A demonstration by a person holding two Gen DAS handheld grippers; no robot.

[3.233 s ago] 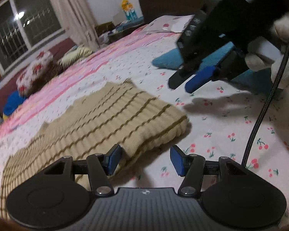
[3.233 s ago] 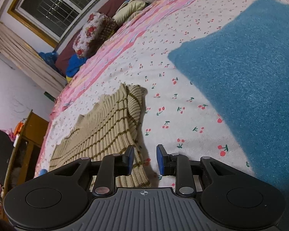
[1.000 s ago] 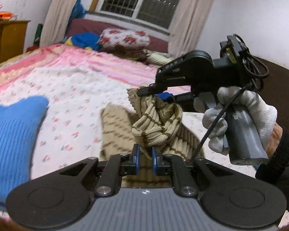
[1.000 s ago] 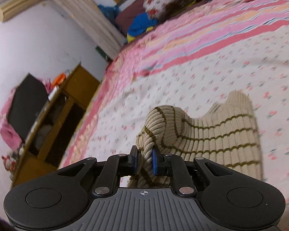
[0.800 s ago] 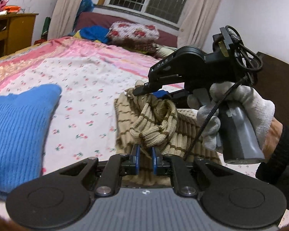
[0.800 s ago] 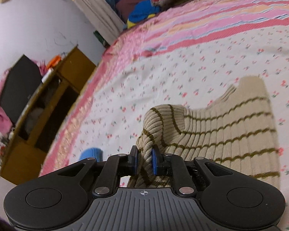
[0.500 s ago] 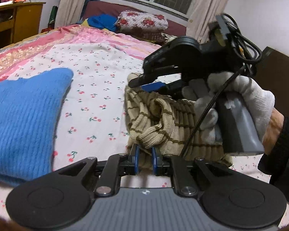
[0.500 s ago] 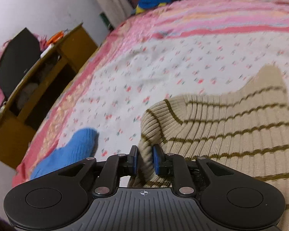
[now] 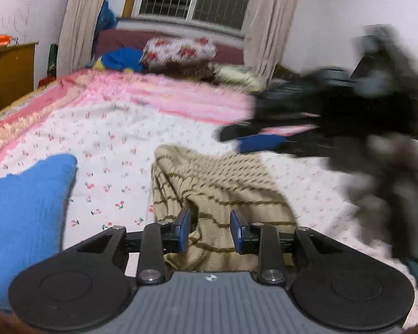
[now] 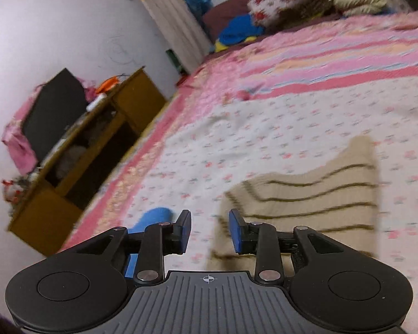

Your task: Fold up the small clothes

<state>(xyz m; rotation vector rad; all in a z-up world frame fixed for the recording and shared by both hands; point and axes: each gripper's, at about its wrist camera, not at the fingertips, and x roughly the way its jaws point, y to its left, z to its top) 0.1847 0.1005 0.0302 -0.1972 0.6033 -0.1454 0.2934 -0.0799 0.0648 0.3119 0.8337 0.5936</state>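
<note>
1. Left wrist view: the left tongs are seen parted and empty, their blue pads standing to either side of a raised wrinkle in the beige ribbed knit garment with brown stripes. The garment is laid in a doubled heap on the cherry-print bedspread, with a blue knitted cloth lying just beside it at the left.

2. In the same view, the right tongs are shown above the garment's far edge. Nothing is seen between their fingers, but heavy motion blur leaves the gap hard to read, and the gloved hand behind them is only a smear.

3. Right wrist view: the right tongs are seen parted and empty, held above the bedspread at the garment's near left corner. A wooden cabinet stands beside the bed.

4. One fold is judged to be laid down. The next move would call for the bulge to be smoothed, or fresh edges to be gripped for a second fold.

5. The garment's near edge is hidden behind the tong bodies in both views, and its neatness cannot be judged through the blur.
</note>
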